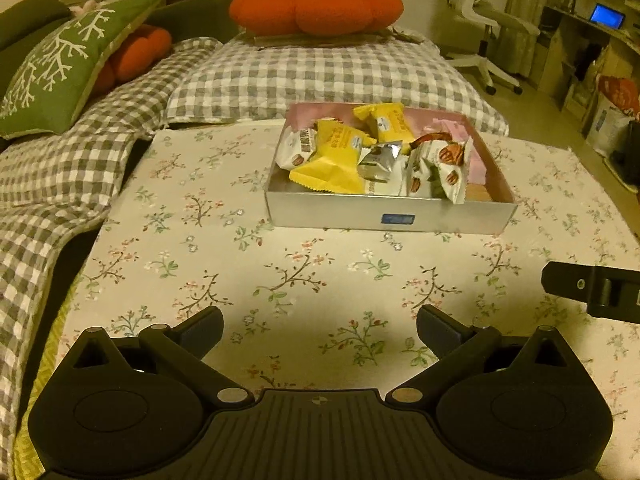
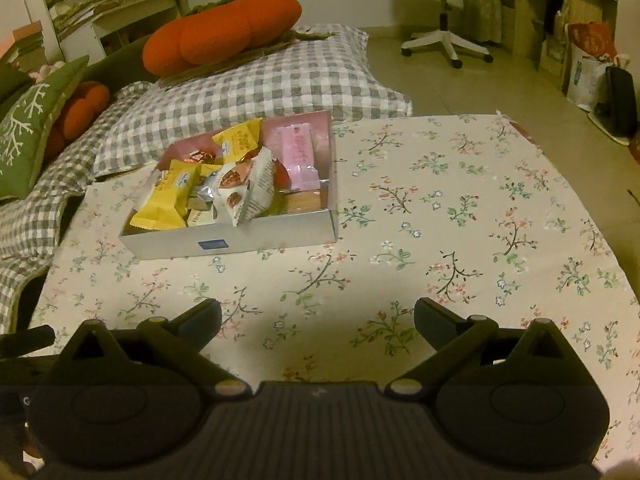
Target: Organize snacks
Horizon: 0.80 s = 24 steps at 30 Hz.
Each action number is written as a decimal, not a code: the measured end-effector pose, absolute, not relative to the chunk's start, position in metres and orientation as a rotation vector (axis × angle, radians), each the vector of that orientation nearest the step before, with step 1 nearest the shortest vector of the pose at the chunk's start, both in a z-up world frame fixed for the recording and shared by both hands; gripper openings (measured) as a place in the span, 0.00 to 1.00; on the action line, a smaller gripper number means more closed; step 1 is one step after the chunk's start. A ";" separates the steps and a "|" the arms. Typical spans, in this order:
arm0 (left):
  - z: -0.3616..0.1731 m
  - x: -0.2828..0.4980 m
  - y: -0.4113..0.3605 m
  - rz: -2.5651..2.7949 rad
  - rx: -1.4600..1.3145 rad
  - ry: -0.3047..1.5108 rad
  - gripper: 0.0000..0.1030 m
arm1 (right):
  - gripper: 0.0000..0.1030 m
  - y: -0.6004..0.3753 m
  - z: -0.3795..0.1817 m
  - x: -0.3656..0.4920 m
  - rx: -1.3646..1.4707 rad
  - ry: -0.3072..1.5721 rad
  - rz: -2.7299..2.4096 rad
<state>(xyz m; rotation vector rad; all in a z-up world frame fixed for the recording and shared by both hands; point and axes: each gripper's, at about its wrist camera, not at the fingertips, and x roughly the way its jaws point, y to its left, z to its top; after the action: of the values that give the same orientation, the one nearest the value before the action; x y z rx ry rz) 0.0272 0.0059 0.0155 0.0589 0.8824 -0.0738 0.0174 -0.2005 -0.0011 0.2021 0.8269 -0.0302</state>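
With both your left gripper (image 1: 320,330) and right gripper (image 2: 318,320) spread wide and empty, the snacks (image 1: 376,152) heaped loosely in the box (image 1: 384,216) could spill if you nudge it

Dim yellowish light — fisheye-bent edges

left cam: rides the left tongs (image 1: 320,330), angled down, box (image 1: 390,216) dead ahead, near
right cam: same tilt, box (image 2: 228,242) ahead-left
shared: box, floral surface (image 1: 320,272)
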 end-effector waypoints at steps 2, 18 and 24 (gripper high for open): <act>0.016 0.027 0.006 -0.073 0.058 0.882 1.00 | 1.00 -0.198 -0.001 0.017 0.196 0.823 -0.024; 0.016 0.026 0.006 -0.082 0.063 0.874 1.00 | 1.00 -0.196 -0.005 0.018 0.204 0.848 -0.010; 0.016 0.026 0.005 -0.089 0.060 0.883 1.00 | 1.00 -0.196 -0.007 0.019 0.202 0.860 -0.005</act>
<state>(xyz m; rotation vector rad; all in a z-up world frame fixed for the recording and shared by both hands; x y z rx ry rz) 0.0259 0.0054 0.0161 0.0603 0.8833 -0.0887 0.0191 -0.1960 -0.0069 0.2024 0.8603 -0.0054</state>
